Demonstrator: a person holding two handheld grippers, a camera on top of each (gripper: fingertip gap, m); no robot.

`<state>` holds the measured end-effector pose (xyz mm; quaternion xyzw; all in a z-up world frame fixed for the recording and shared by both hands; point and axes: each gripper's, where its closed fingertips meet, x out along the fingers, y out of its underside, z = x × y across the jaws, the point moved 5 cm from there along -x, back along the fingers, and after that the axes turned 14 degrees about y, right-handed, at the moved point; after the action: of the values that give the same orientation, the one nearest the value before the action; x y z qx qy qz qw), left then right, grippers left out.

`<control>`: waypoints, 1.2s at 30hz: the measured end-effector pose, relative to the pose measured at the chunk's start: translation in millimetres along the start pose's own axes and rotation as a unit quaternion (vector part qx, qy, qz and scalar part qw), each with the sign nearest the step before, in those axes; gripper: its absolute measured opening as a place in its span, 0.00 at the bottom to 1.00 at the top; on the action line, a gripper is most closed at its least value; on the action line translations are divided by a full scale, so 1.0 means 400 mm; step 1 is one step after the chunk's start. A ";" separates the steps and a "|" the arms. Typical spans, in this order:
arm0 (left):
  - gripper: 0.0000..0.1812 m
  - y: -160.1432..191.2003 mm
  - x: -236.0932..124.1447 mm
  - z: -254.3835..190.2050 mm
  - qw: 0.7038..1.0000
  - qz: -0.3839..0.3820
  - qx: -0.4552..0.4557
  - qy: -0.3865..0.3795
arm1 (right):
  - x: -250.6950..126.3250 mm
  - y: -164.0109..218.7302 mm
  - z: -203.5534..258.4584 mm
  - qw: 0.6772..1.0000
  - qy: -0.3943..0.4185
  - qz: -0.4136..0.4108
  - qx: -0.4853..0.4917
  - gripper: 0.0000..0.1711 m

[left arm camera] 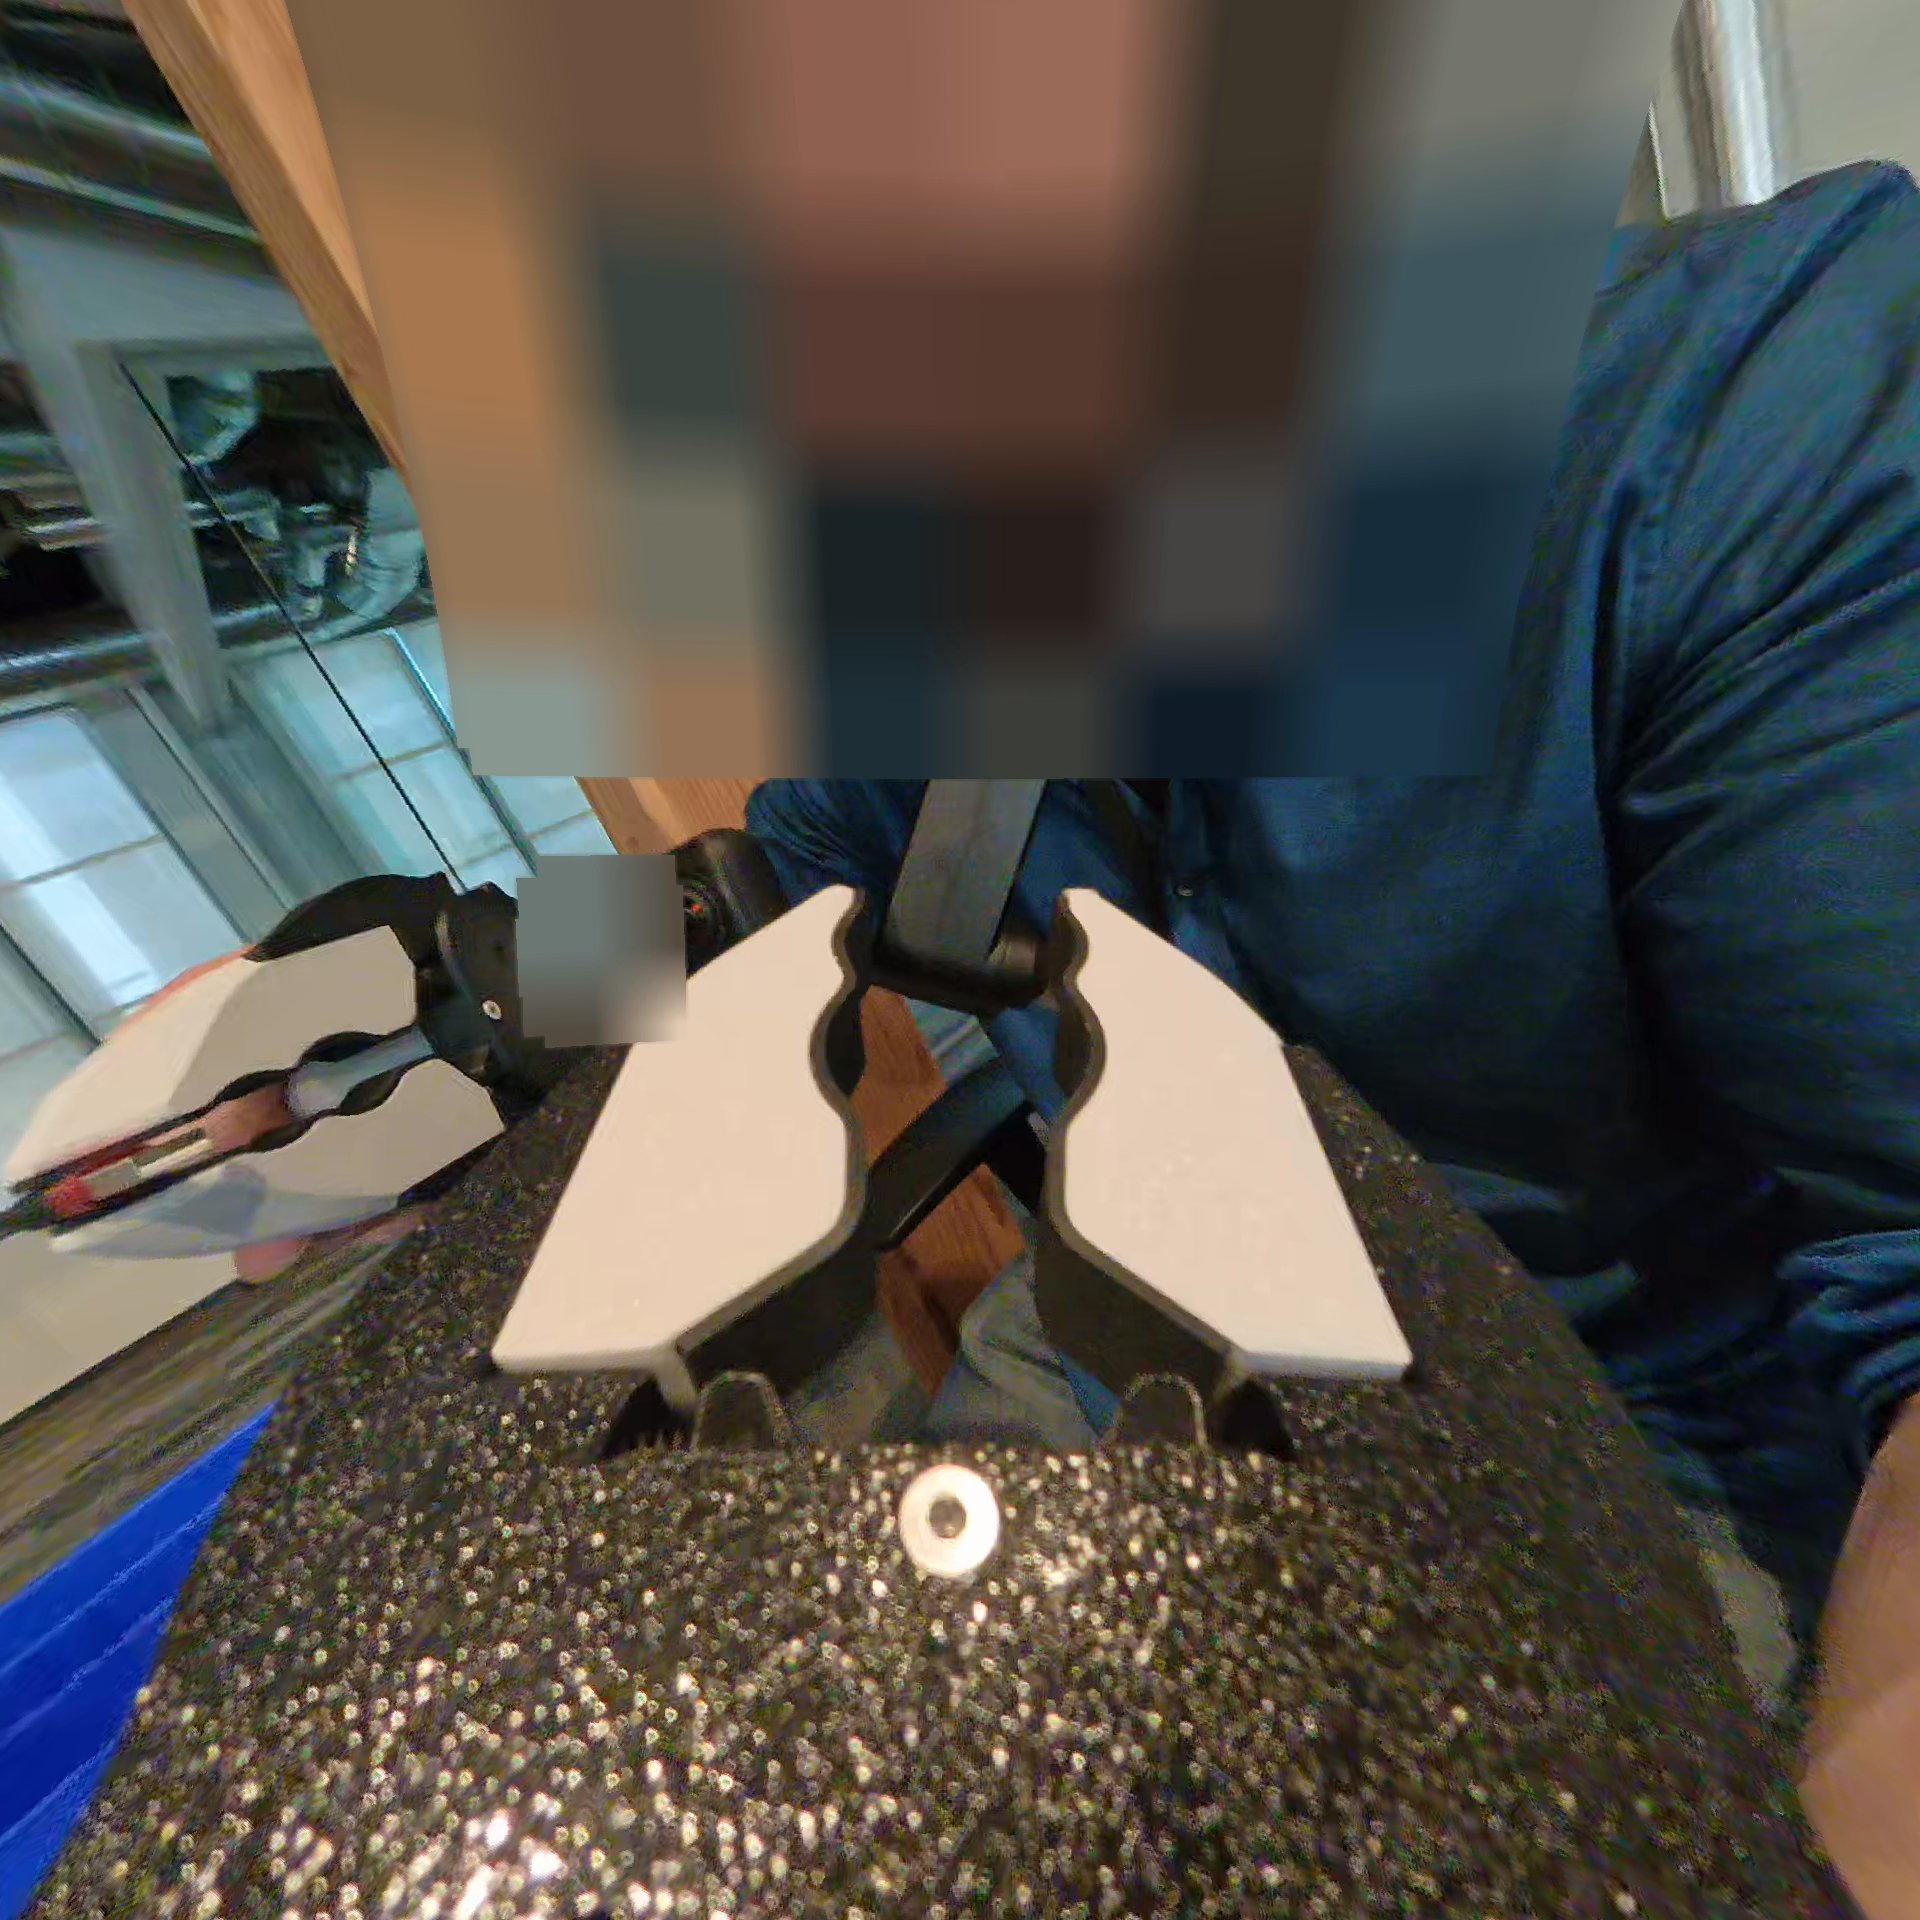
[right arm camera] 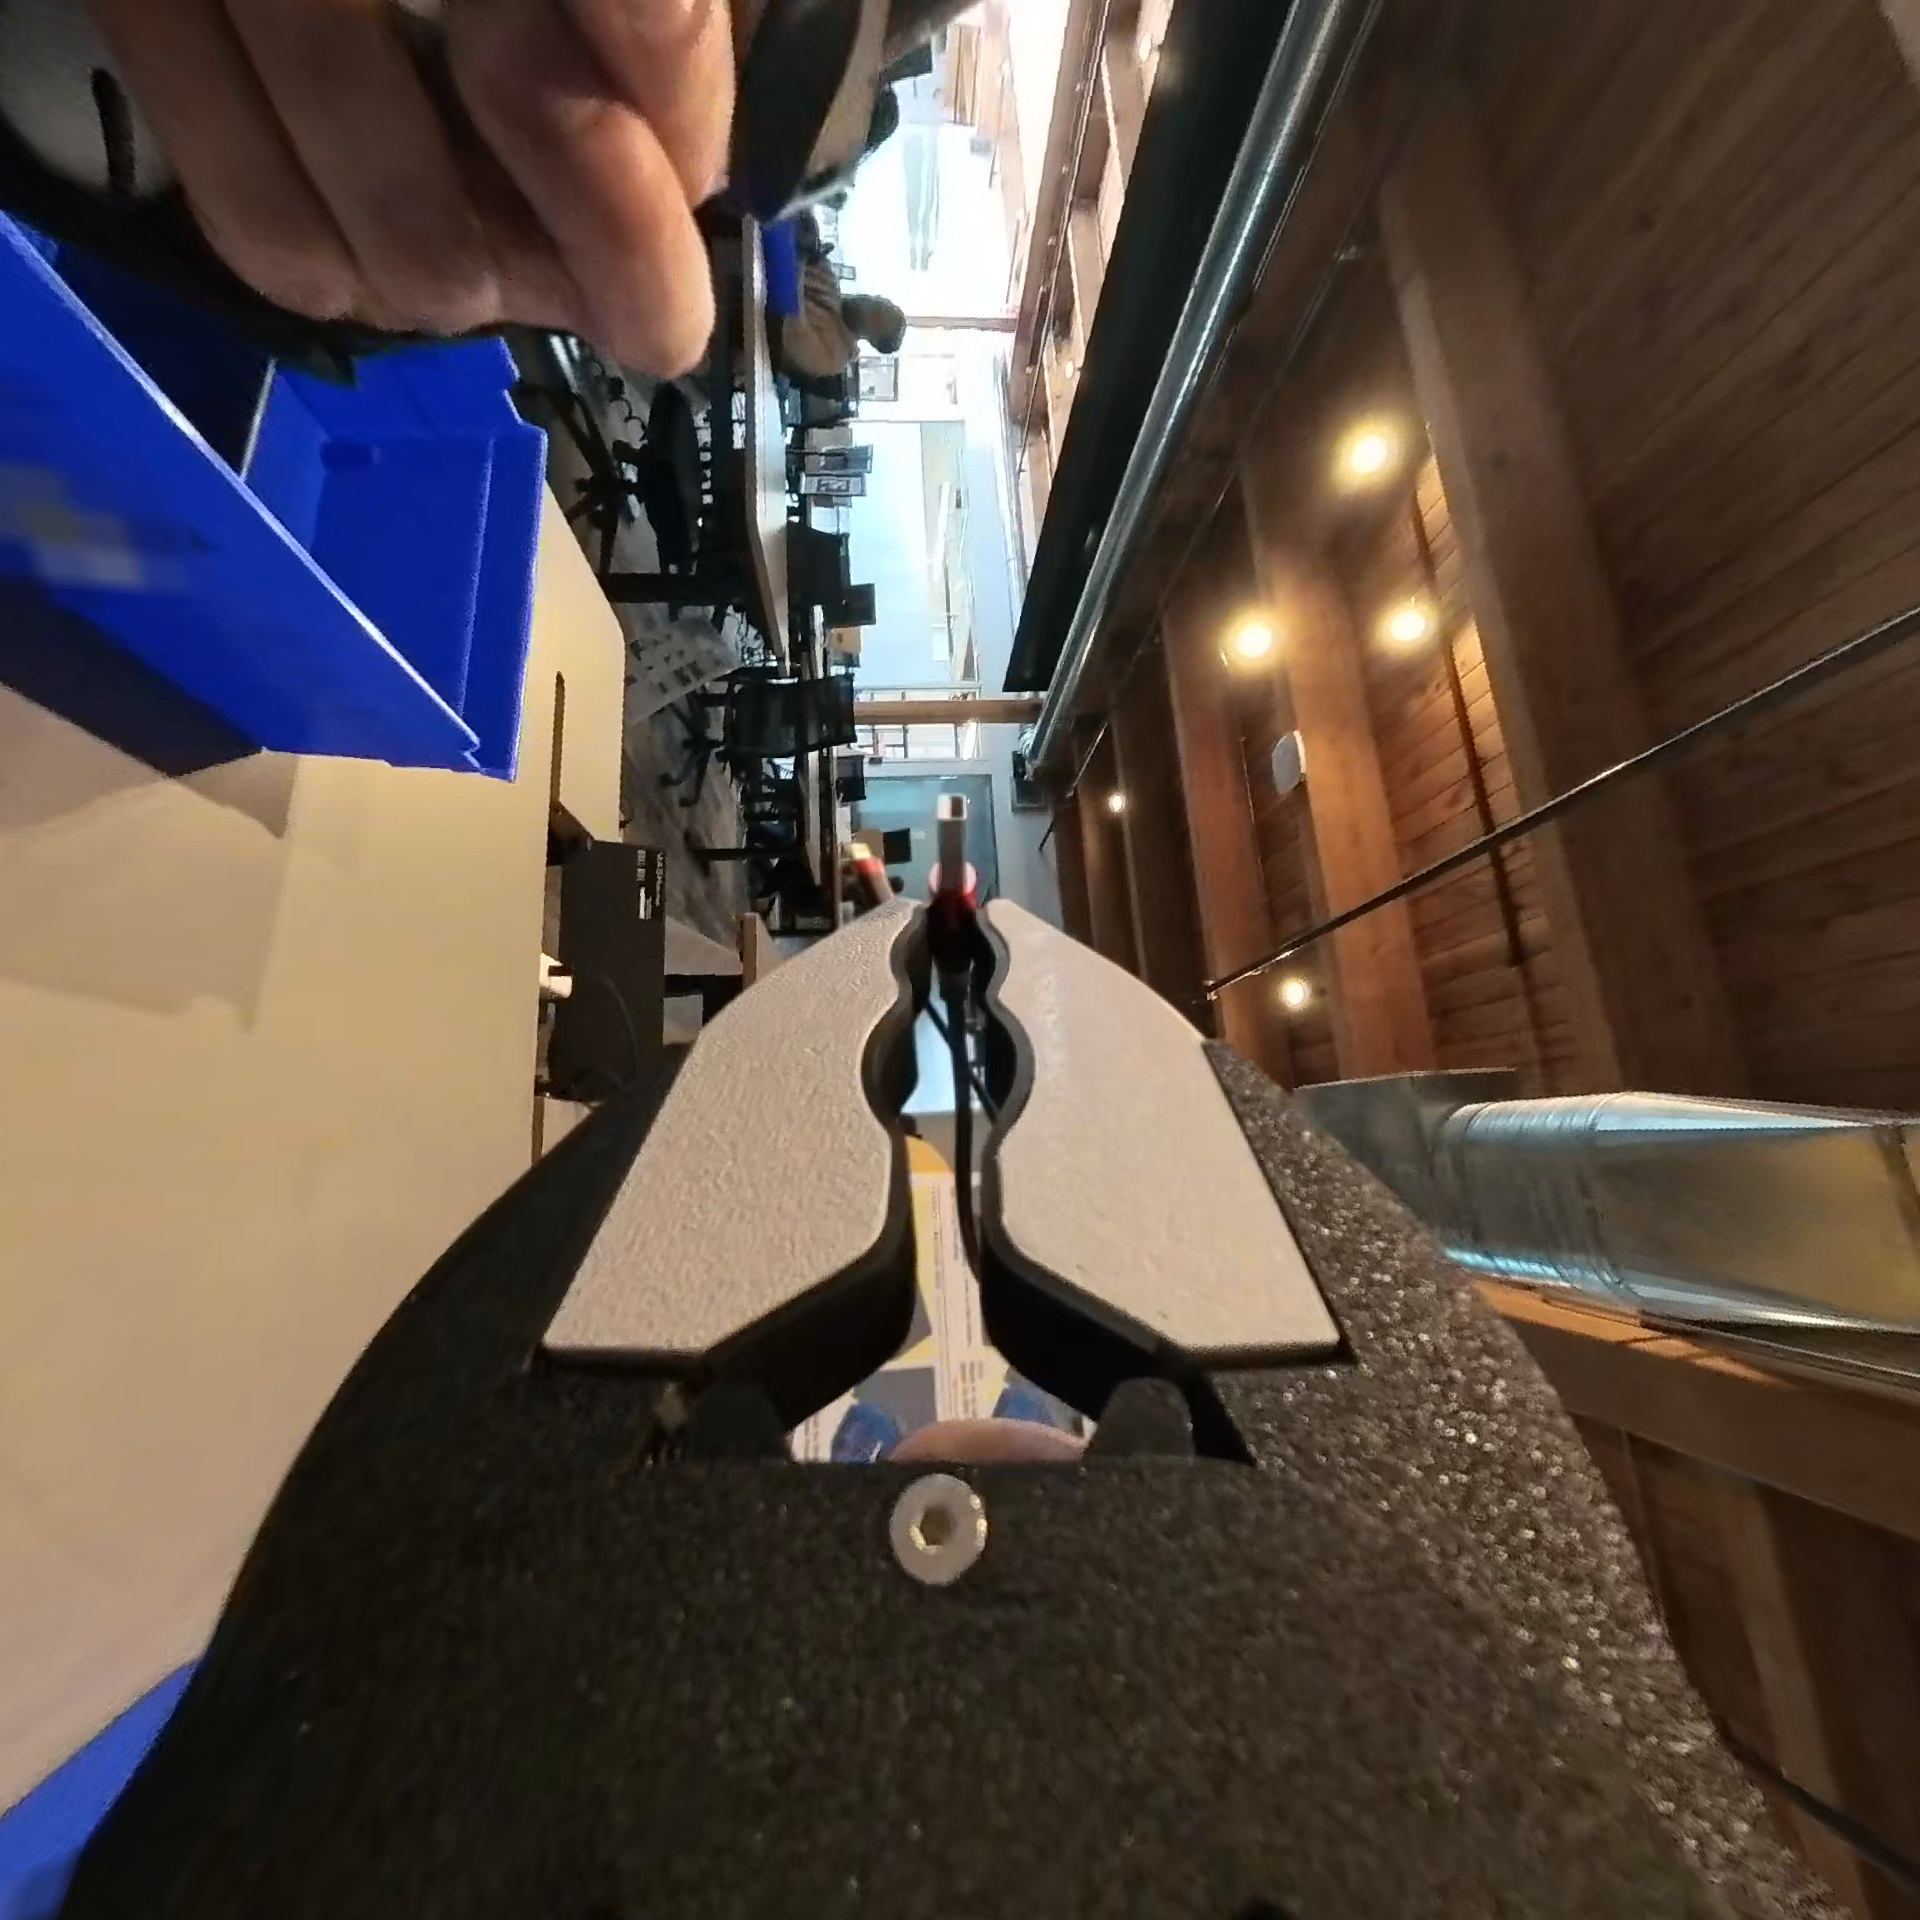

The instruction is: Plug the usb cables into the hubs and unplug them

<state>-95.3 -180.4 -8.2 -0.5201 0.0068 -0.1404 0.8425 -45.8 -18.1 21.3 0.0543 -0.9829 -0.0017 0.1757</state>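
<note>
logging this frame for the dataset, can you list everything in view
usb cable: 1, black lead with red collar and silver plug, pinched at the right claw's tips
bin: 1, blue, on the table beside the right claw
table: 1, cream, under the bin
duct: 1, silver, far side of the right wrist view
sleeve: 1, dark blue, behind the left claw
hand: 1, near the bin
left claw: 1, grey pads, open, holding nothing
right claw: 1, grey pads, shut on the cable
</note>
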 end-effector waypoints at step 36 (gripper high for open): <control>0.18 -0.039 0.061 -0.038 0.984 -0.092 0.022 0.150 | -0.010 -0.010 0.009 0.999 -0.029 0.006 0.020 0.04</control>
<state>-78.1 -206.2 1.7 -0.4731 0.0817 -0.2939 0.8265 -42.8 -21.7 16.5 0.0514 -0.9878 0.0172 0.1459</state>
